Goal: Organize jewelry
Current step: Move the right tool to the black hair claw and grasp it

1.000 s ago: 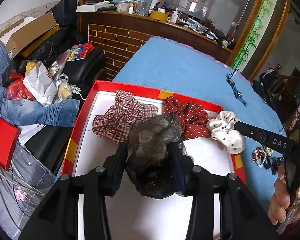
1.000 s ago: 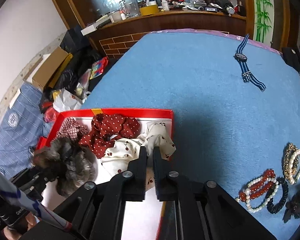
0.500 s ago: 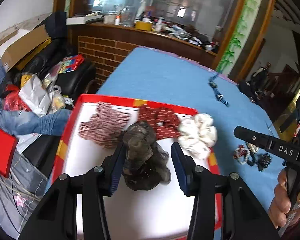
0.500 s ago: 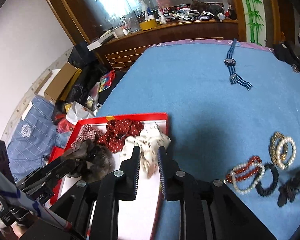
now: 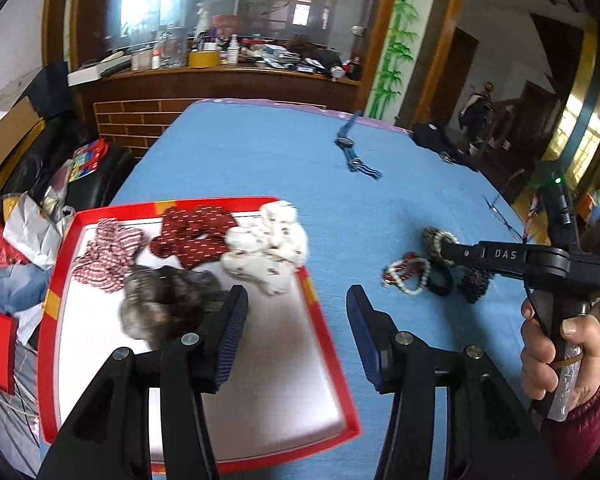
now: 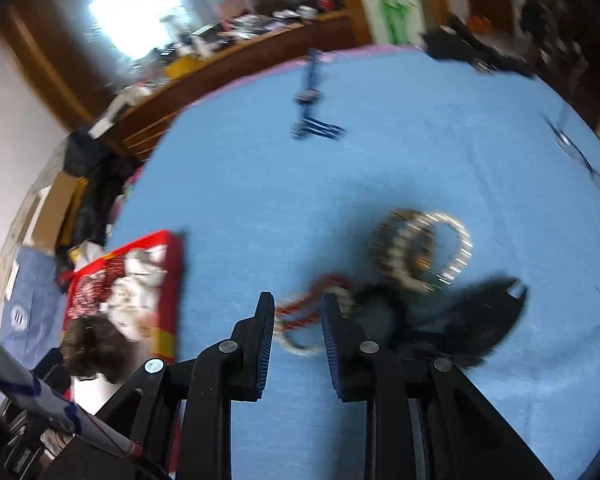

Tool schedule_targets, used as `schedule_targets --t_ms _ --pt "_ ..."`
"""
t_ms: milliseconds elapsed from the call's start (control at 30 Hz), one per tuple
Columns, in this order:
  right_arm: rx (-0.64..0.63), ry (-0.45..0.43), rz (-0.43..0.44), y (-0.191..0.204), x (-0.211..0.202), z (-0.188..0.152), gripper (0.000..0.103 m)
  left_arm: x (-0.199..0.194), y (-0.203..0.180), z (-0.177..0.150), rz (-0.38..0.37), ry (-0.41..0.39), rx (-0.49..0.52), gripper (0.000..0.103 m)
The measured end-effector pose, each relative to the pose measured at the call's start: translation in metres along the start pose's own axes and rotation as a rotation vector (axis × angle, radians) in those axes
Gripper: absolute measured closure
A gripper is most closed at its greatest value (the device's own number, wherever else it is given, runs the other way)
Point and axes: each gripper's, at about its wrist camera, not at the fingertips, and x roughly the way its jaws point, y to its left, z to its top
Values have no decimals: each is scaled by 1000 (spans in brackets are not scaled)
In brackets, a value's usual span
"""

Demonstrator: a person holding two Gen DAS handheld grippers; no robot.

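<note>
Bracelets [image 6: 312, 312] lie just ahead of the right claw [image 6: 296, 320] on the blue counter [image 6: 240, 184], the red-and-pearl loops showing between its opening jaws, nothing gripped yet. That claw is plainly the nearer one — the left claw [image 5: 296, 320] hangs over the red tray's [image 5: 324, 320] near edge, jaws opening and empty, with the pile well off to its right. The heap looks tangled: beaded red and white strands, a gold-and-pearl ring [image 6: 420, 248] beyond, dark pieces [image 6: 472, 320] alongside — blurred, so finer detail is unclear.
</note>
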Motion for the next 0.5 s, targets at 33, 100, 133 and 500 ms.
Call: schedule_targets --t_ms 33,100,133,500 --pt "11 7 0 -7 -2 -2 77 0 -3 0 2 -1 8 50" --pt "26 14 -3 -19 -6 -5 77 1 -9 1 5 0 14 49" --pt "28 17 -7 -24 -9 -7 77 2 -12 1 0 2 15 49" --pt "121 -81 -94 -101 -70 -29 77 25 -59 -5 -49 68 104 48"
